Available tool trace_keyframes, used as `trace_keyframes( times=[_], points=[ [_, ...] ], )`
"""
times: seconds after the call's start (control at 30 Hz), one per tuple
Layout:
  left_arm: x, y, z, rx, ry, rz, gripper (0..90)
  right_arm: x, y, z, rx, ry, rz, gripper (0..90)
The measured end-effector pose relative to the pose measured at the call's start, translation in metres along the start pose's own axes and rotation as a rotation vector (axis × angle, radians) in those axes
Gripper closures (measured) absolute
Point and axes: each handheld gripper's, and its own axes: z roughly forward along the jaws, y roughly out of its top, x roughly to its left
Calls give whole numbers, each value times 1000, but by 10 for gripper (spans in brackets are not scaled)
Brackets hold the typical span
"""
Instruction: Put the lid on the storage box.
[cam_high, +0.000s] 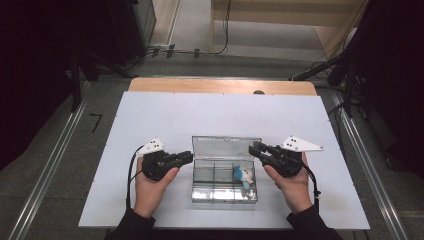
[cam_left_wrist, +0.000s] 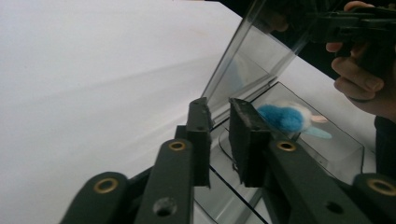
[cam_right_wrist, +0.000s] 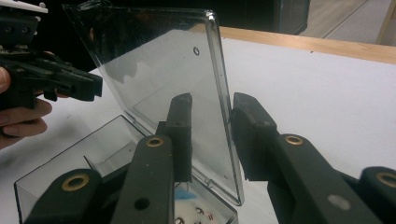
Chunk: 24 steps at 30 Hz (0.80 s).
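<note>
While both hands are hovering at either end of the clear box (cam_high: 225, 172), its lid (cam_high: 226, 147) is standing raised at the far side, tilting up from the hinge. The box is sitting on the white table (cam_high: 150, 120), near the person's edge and roughly midway between the two grippers. The left gripper (cam_high: 189, 156) is reaching in from the box's left end at the lid's left edge; in the left gripper view its jaws are standing a little apart, with the lid's (cam_left_wrist: 252, 56) lower corner rising in the narrow gap between them, and I cannot tell whether either pad is actually touching it. The right gripper (cam_high: 254, 148) is coming in from the opposite end at the lid's right edge; in the right gripper view the lid's (cam_right_wrist: 163, 70) side edge is running down between its two jaws, which are spread around it with a visible gap on the right side, so nothing is being pinched there. Inside the box, a small blue and white toy (cam_high: 243, 174) is lying in the right-hand compartment, and the left gripper view is catching its blue fluff (cam_left_wrist: 282, 118) just beyond the jaws.
</note>
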Motion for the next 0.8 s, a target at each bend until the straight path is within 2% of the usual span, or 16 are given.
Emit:
trace_keyframes(
  times=[0.27, 0.8],
  points=[
    [-2, -4, 2, 1, -22, 2, 887, 3, -2, -3, -2, -4, -12, 662],
    [-3, -5, 4, -10, -52, 1, 899, 11, -7, -10, 8, -2, -45, 636]
  ],
)
